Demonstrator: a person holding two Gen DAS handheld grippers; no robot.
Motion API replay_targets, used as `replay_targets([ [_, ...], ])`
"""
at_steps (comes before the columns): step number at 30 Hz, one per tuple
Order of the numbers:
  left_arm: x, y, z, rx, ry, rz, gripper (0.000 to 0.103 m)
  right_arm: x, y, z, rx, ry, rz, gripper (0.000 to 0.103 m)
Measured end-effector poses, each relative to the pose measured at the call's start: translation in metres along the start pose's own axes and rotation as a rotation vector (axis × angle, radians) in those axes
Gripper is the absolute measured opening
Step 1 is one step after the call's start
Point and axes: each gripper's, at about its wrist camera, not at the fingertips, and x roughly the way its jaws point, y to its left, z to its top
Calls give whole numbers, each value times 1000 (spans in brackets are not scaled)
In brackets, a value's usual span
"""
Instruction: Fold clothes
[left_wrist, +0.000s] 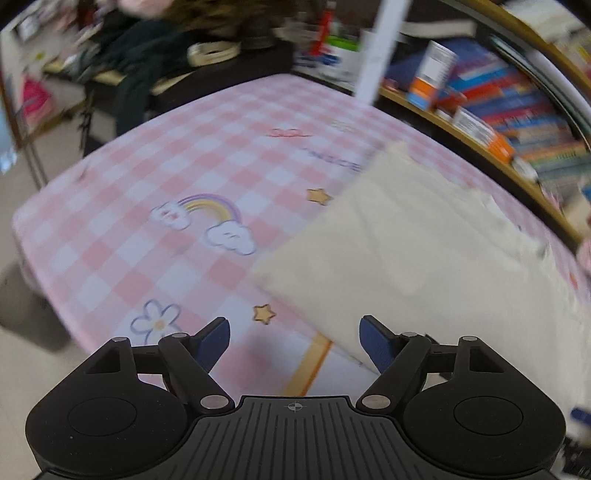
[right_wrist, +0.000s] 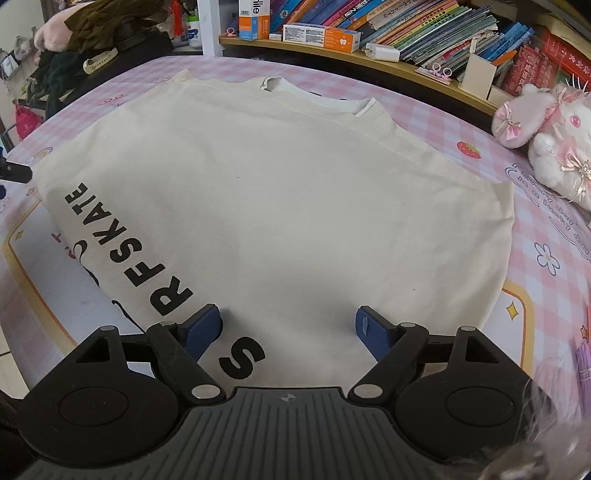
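Two spread hand-held grippers, left (left_wrist: 294, 341) and right (right_wrist: 289, 332), at shirt (right_wrist: 280, 206) edges.

left claw (left_wrist: 294, 341) gapes empty beside the cream shirt (left_wrist: 424, 258).

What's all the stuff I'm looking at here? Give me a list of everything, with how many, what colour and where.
T-shirt: one, cream with black letters, spread flat on the tablecloth.
Tablecloth: one, pink and white check with rainbow, stars and flowers, covering the table.
Plush toy: one, white and pink, on the tablecloth right of the T-shirt.
Books: many, mixed colours, on the shelf behind the table.
Boxes: several, orange and white, on the same shelf.
Dark clothes: a pile, dark green and black, beyond the table's far left.
Left tongs: one, black with blue pads, open, at the T-shirt's edge.
Right tongs: one, black with blue pads, open, over the T-shirt's near part.
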Motion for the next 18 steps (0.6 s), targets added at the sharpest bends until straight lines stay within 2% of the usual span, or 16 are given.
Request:
replay_targets([
  [2,2,8,0,-58,17,-10,73,0,0,-1,0,-5,1,81],
  [4,4,17,-1,-141,33,-26,63,0,0,-2,-1,-9,1,82],
  [6,7,26,-2,-224,49,-41,59,0,0,-2,-3,-12,2,82],
  [11,11,45,-5,-412,59,-84,59,0,-1,-3,-5,-20,4,84],
  [15,14,62,-5,-550,37,-117,59,0,-1,-4,-6,-26,5,85],
  [18,16,71,-4,-605,23,-132,59,0,-1,-4,-7,-29,6,85],
])
